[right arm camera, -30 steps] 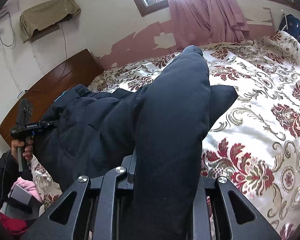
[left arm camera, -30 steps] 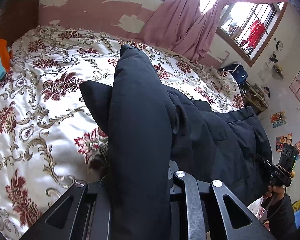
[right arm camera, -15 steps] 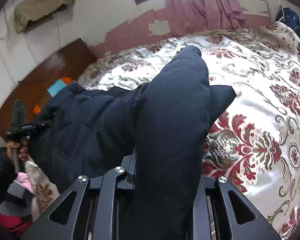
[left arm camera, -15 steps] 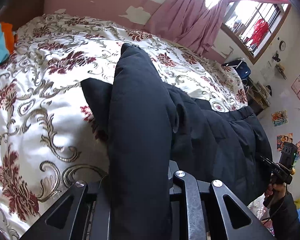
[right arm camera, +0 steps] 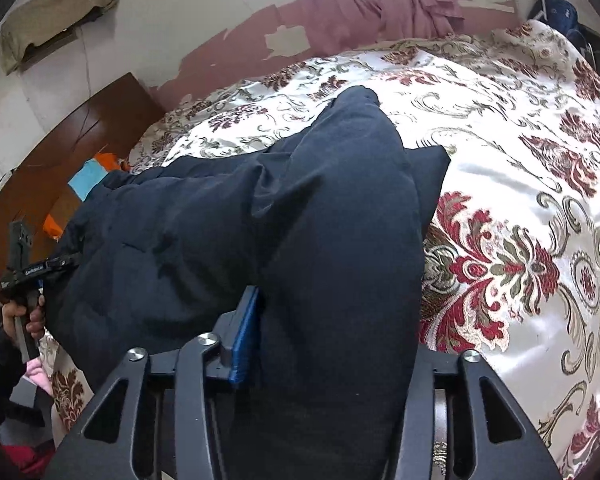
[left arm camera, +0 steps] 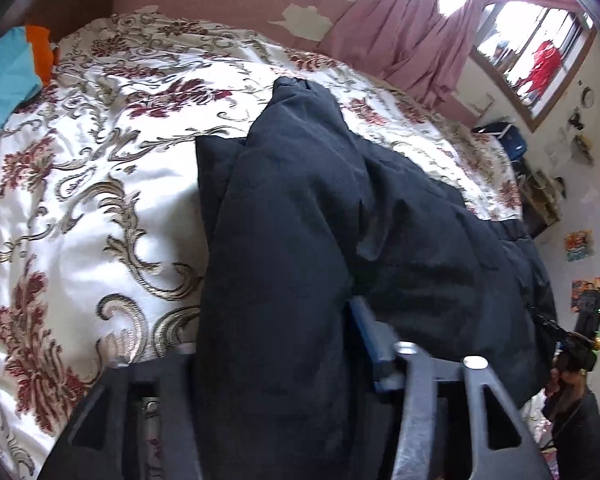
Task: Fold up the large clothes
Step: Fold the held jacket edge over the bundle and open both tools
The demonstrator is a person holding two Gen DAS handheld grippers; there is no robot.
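Note:
A dark navy padded jacket [left arm camera: 420, 240] lies across the floral bedspread [left arm camera: 80, 200]. A thick fold of it runs forward between the fingers of my left gripper [left arm camera: 268, 344], whose jaws are opening. Its blue pad [left arm camera: 364, 328] stands bare beside the cloth. In the right wrist view the other folded end of the jacket [right arm camera: 160, 240] passes through my right gripper [right arm camera: 332, 340], also opening, with its blue pad [right arm camera: 244, 332] showing at the fabric's edge. Each gripper appears small in the other's view, hand-held at the jacket's far end.
A wooden headboard [right arm camera: 80, 140] stands at the bed's head, with teal and orange cloth [left arm camera: 8, 64] by it. Pink curtains [left arm camera: 412, 40] hang at the window. A dark backpack [left arm camera: 504, 136] and shelves sit past the bed's far side.
Both grippers have sunk toward the bed with the jacket's folds. Their jaws have spread apart, and a blue pad has come into sight on each.

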